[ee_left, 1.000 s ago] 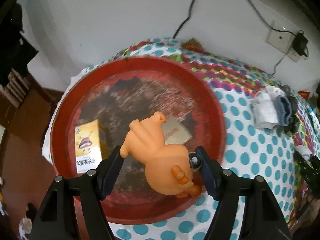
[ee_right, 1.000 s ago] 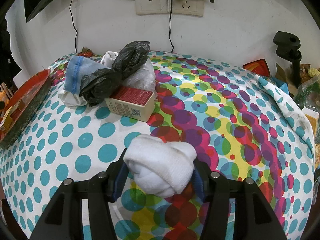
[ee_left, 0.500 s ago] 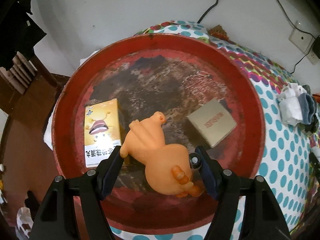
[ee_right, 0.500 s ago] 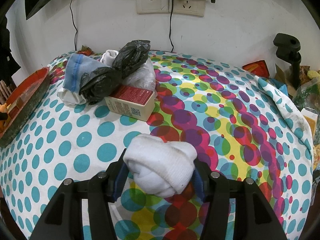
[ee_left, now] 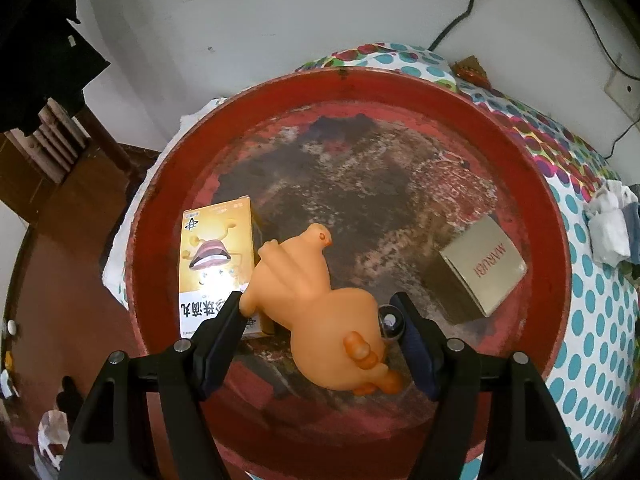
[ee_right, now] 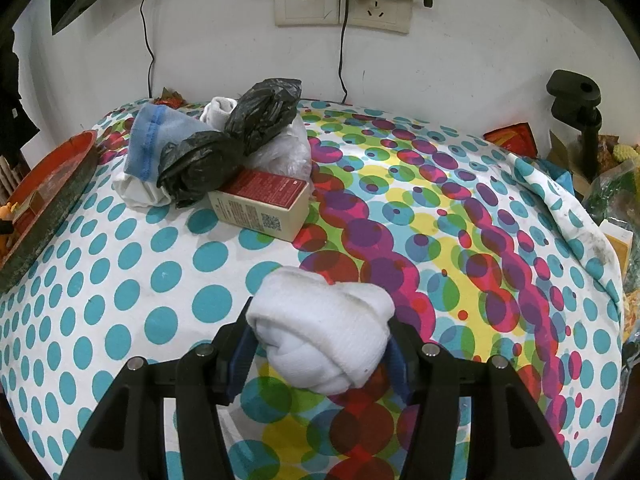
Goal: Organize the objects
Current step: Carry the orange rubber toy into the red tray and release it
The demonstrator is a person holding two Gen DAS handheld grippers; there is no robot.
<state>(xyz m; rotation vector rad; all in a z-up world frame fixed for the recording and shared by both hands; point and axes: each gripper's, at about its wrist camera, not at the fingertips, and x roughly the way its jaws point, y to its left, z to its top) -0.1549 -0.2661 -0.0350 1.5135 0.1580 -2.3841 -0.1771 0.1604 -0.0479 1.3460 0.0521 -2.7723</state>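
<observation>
Rubber chicken (ee_left: 320,312) pinched in left tongs (ee_left: 320,320) — right tongs (ee_right: 320,344) clamp rolled sock (ee_right: 324,332).

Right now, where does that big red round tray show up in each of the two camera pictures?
Left wrist view: the red tray fills the middle, under the left gripper holding the orange toy.
Right wrist view: only its edge shows at far left.
Shared landmark: the dotted tablecloth under the tray.
</observation>
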